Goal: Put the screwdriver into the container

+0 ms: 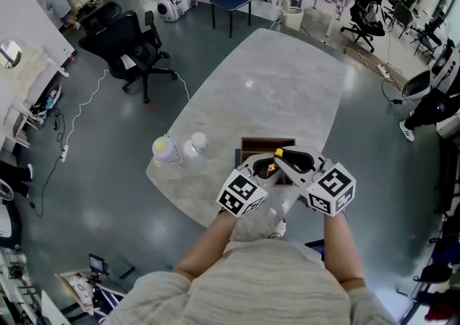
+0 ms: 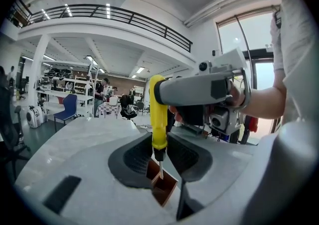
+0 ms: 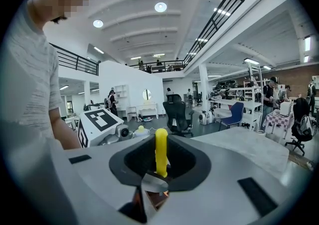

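Bright, even indoor light falls from round ceiling lamps [image 3: 160, 7], and daylight whitens a window [image 2: 251, 32]. The pale desk [image 1: 273, 86] shows a faint sheen. Both gripper views are fisheye, with black corners, a bowed balcony rail [image 2: 124, 16] and a slightly soft foreground. The head view is sharp but curved at its edges.

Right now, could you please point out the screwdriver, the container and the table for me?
screwdriver [image 2: 158, 119]: left gripper view, on its yellow handle.
container [image 2: 164, 191]: left gripper view, on its brown inner wall.
table [image 1: 277, 86]: head view, on a bare part of its grey top.
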Action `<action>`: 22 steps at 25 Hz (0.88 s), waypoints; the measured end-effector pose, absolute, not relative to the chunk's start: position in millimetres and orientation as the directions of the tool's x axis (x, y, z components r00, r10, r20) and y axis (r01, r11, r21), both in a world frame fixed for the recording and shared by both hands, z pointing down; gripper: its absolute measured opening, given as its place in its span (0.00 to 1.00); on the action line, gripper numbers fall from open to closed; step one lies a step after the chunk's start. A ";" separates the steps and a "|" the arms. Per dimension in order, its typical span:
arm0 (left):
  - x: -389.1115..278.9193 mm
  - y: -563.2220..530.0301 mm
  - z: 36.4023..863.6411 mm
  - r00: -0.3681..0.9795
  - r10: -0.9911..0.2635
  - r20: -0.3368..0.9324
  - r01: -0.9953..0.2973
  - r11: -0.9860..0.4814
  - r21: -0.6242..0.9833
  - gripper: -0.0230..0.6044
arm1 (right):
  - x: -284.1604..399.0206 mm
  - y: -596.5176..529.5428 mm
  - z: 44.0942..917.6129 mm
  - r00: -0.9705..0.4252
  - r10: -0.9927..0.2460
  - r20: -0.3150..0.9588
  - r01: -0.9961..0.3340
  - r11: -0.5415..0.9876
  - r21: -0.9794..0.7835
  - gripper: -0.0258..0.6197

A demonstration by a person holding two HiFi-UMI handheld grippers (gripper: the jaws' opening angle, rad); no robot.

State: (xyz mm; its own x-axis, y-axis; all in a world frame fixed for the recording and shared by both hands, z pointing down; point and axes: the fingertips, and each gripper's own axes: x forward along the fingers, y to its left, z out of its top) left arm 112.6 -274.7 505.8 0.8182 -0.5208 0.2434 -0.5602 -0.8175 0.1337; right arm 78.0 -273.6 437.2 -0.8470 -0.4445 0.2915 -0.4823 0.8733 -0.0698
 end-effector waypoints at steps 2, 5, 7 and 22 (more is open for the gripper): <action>111.6 -275.8 505.3 0.819 -0.519 0.243 -0.558 -0.819 0.133 0.18 | 78.5 -276.4 436.4 -0.844 -0.453 0.288 -0.491 0.868 -0.075 0.15; 108.9 -276.6 504.0 0.819 -0.521 0.240 -0.558 -0.820 0.126 0.19 | 77.6 -279.7 435.2 -0.845 -0.454 0.283 -0.492 0.866 -0.082 0.15; 108.5 -275.5 504.4 0.816 -0.525 0.242 -0.562 -0.819 0.118 0.21 | 81.6 -282.0 436.0 -0.841 -0.464 0.278 -0.505 0.858 -0.095 0.15; 84.9 -267.8 505.4 0.774 -0.596 0.217 -0.626 -0.770 0.120 0.22 | 110.8 -310.1 470.4 -0.765 -0.571 0.298 -0.630 0.760 -0.160 0.15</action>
State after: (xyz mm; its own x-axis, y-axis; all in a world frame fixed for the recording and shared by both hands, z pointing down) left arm 84.9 -267.8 505.4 0.7736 -0.5955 0.2167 -0.6265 -0.7701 0.1200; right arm 110.8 -310.1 470.4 -0.7647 -0.5711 0.2983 -0.6300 0.7600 -0.1599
